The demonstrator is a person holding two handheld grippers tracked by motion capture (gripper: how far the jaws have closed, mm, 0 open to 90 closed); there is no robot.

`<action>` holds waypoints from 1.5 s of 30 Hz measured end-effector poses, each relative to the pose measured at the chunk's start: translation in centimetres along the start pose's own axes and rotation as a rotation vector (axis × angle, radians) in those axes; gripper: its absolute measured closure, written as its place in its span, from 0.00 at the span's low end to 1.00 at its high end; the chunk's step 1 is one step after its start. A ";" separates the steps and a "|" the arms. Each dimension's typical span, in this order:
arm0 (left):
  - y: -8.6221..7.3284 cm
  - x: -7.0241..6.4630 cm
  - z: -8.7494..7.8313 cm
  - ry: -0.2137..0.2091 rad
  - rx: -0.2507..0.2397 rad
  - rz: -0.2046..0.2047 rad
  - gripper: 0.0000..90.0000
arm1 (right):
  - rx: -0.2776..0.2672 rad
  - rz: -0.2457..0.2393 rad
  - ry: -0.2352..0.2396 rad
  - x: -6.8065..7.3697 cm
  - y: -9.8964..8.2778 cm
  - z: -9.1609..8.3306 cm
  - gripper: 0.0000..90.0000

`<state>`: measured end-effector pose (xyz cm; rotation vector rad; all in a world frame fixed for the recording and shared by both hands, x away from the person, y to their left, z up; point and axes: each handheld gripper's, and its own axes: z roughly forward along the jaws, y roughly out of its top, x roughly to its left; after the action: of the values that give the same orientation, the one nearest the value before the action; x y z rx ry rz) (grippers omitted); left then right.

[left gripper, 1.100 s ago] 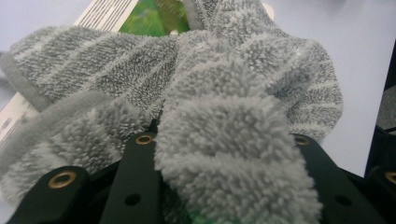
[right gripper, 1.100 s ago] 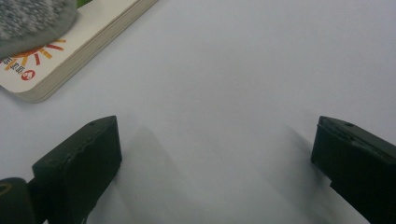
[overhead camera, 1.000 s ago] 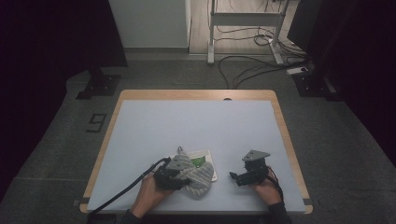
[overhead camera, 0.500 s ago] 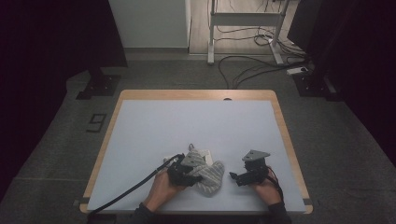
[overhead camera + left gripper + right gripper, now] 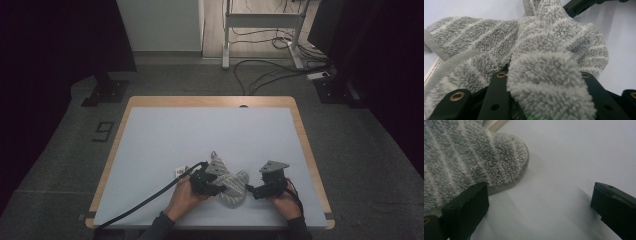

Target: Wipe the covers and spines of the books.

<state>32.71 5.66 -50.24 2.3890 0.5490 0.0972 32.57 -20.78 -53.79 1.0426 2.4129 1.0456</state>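
Observation:
A grey terry towel with pale stripes [image 5: 231, 184] lies bunched near the table's front edge. My left gripper [image 5: 212, 186] is shut on a fold of the towel [image 5: 544, 72], which bulges up between its black jaws. In the left gripper view the rest of the cloth spreads away over the white surface. My right gripper [image 5: 254, 190] stands open just right of the towel, low over the table. In the right gripper view the towel's rounded edge [image 5: 506, 152] lies beside the left jaw, and nothing sits between the jaws.
The table [image 5: 210, 125] has a pale blue-white top with a wooden rim. A small white tag [image 5: 179, 172] lies left of the towel. A black cable [image 5: 140, 205] trails from the left gripper to the front left edge. Beyond the table are desk legs and floor cables [image 5: 260, 70].
My left gripper has dragged the towel rightward toward the right gripper, and the cloth is more bunched and raised. The right gripper has stayed nearly still and open.

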 end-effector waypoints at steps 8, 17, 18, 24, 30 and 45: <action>0.3 0.4 -0.5 -0.013 -0.001 -0.010 0.71 | -0.002 -0.003 0.000 0.0 0.0 0.0 0.01; 1.3 0.9 -3.4 0.002 -0.053 -0.020 0.71 | -0.002 -0.003 -0.001 0.0 0.0 0.0 0.01; 1.3 1.0 -3.7 0.006 -0.055 -0.018 0.71 | -0.002 -0.003 -0.001 0.0 0.0 0.0 0.01; 1.8 1.4 -5.2 0.012 -0.081 -0.028 0.71 | -0.002 -0.002 -0.001 0.0 0.0 0.0 0.01; 2.6 1.6 -6.5 0.028 -0.087 -0.016 0.71 | -0.001 -0.002 -0.001 0.0 0.0 0.0 0.01; 3.4 3.3 -10.0 0.082 -0.092 -0.022 0.71 | -0.003 -0.001 -0.001 0.0 0.0 0.0 0.01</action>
<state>34.86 10.69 -40.62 2.2965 0.5965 0.2075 32.55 -20.77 -53.80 1.0403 2.4107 1.0478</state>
